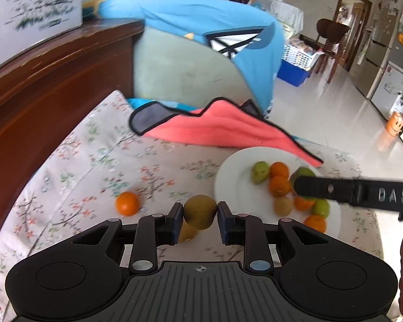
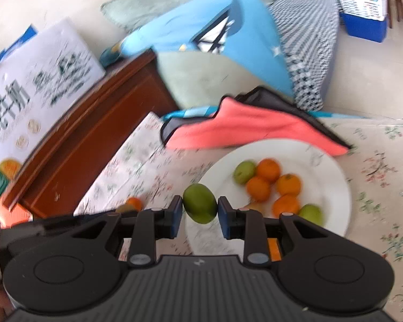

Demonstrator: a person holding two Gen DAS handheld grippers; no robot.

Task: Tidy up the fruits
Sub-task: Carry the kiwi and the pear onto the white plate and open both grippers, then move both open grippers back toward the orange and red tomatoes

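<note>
Our left gripper [image 1: 200,216] jaws clamp a brownish-green kiwi [image 1: 200,212]; our right gripper [image 2: 199,208] jaws grip a smooth green fruit [image 2: 200,203] beside the white plate [image 2: 322,161] of oranges [image 2: 268,170].

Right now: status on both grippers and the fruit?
Left gripper shut on brownish kiwi, off the plate. Right gripper shut on green fruit at the plate's edge. One orange loose on the cloth. Pink towel overlaps the plate's far rim.
</note>
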